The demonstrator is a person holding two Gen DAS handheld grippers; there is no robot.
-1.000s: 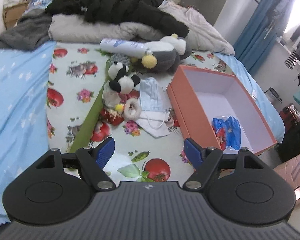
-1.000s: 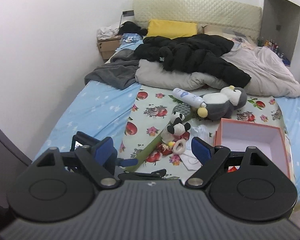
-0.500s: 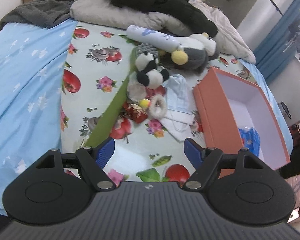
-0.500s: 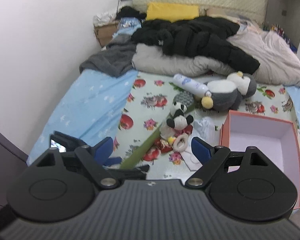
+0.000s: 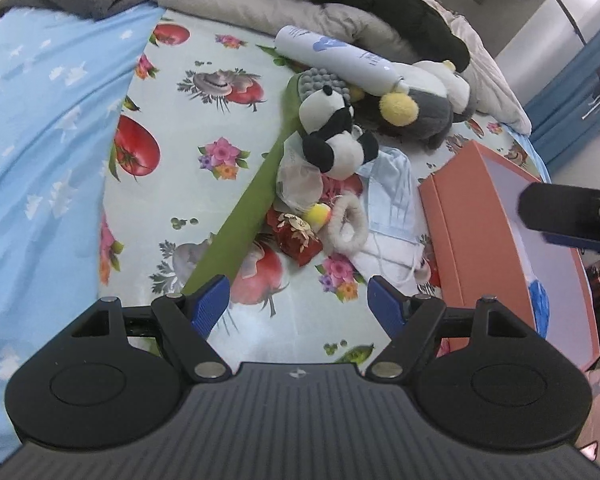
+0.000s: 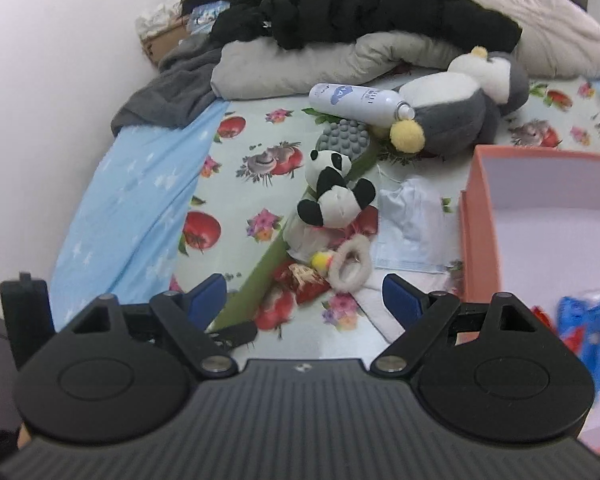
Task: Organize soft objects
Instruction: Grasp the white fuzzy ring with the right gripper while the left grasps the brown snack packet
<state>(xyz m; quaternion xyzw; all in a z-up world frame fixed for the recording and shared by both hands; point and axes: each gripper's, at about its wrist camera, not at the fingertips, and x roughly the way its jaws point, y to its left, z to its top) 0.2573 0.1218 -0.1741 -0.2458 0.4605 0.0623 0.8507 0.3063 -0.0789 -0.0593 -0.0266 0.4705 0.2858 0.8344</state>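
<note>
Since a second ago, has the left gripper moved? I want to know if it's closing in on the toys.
Yes. The left gripper has come down and forward toward the panda plush, which looms larger against the orange box.

Even light, fisheye bend, slight blur

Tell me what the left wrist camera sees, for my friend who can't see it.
The open, empty left gripper hangs over a flowery bedsheet above a pile of soft things: a panda toy, a penguin toy, a face mask. An orange box sits to the right.
</note>
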